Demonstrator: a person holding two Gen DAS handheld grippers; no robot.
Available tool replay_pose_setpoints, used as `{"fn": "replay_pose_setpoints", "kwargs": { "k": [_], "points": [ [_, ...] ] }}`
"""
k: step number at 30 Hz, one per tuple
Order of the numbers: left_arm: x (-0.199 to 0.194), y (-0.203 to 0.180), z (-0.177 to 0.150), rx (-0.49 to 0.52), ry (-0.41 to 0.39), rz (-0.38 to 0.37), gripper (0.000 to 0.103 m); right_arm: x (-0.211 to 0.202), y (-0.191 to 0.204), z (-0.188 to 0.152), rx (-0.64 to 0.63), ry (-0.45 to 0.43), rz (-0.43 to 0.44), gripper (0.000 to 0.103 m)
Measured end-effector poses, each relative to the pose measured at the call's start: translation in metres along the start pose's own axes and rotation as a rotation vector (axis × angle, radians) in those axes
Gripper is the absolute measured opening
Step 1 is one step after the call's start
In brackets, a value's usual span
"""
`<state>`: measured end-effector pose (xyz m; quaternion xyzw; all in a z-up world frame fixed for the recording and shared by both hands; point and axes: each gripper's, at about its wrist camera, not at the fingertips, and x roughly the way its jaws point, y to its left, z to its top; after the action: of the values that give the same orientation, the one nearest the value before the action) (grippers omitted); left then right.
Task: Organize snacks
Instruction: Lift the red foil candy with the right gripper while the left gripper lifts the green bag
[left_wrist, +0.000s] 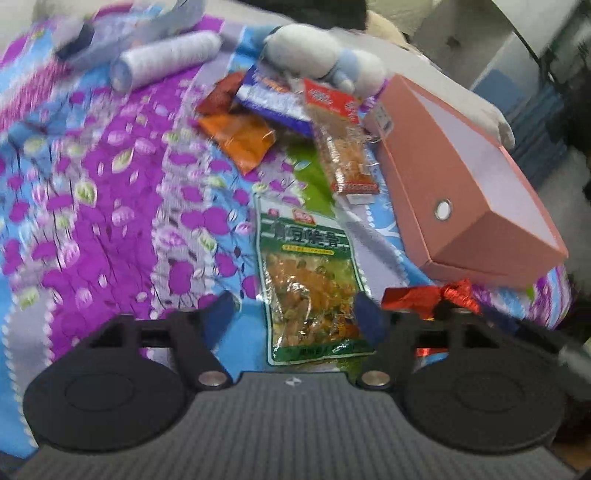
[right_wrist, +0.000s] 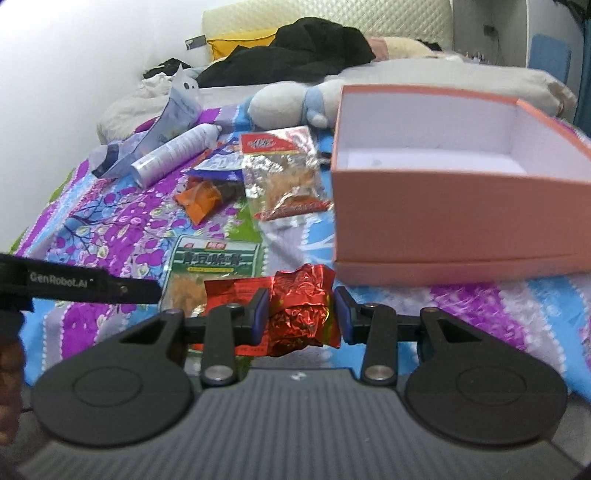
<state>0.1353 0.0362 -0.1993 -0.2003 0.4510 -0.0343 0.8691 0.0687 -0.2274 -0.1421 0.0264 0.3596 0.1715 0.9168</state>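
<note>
An open pink box (right_wrist: 450, 218) with a white inside stands on the bed at the right; it also shows in the left wrist view (left_wrist: 461, 184). My right gripper (right_wrist: 299, 317) has a crumpled red foil snack (right_wrist: 299, 314) between its fingers; the jaws stand part open, just in front of the box. My left gripper (left_wrist: 295, 314) is open over the lower end of a green pea snack bag (left_wrist: 306, 280). Beyond lie a clear bag with a red label (left_wrist: 341, 140), an orange packet (left_wrist: 240, 138) and a purple packet (left_wrist: 273, 99).
A white plush toy (left_wrist: 325, 59) lies behind the snacks by the box. A white bottle (left_wrist: 166, 59) and a bluish plastic pouch (right_wrist: 173, 110) lie at the back left. Dark clothes (right_wrist: 295, 48) and pillows are piled at the headboard.
</note>
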Motion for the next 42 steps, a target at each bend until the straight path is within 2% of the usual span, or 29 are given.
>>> {"fn": "replay_pose_setpoints", "kwargs": {
  "k": [3,9,17,21,27,30,35,42],
  "points": [
    [0.015,0.013,0.002,-0.066,0.056,-0.046,0.083,0.015,0.008,-0.007,-0.043,0.023,-0.026,0.041],
    [0.026,0.029,0.001,-0.148,0.080,-0.149,0.083,0.037,0.011,-0.024,-0.097,0.101,-0.048,0.041],
    [0.033,0.033,0.001,-0.200,0.101,-0.268,0.083,0.040,0.015,-0.028,-0.147,0.093,-0.058,0.041],
    [0.032,0.019,0.000,-0.132,0.092,-0.242,0.081,0.040,0.010,-0.027,-0.110,0.101,-0.040,0.041],
    [0.038,0.008,-0.005,-0.059,0.076,-0.160,0.067,0.041,0.010,-0.028,-0.122,0.098,-0.040,0.041],
    [0.042,0.000,-0.006,-0.002,0.056,-0.120,0.066,0.041,0.010,-0.028,-0.126,0.097,-0.038,0.041],
    [0.048,-0.011,-0.007,0.054,0.046,-0.057,0.063,0.041,0.012,-0.029,-0.139,0.096,-0.042,0.041],
    [0.051,-0.019,-0.007,0.113,0.033,-0.004,0.050,0.040,0.011,-0.028,-0.122,0.097,-0.036,0.041]
  ]
}}
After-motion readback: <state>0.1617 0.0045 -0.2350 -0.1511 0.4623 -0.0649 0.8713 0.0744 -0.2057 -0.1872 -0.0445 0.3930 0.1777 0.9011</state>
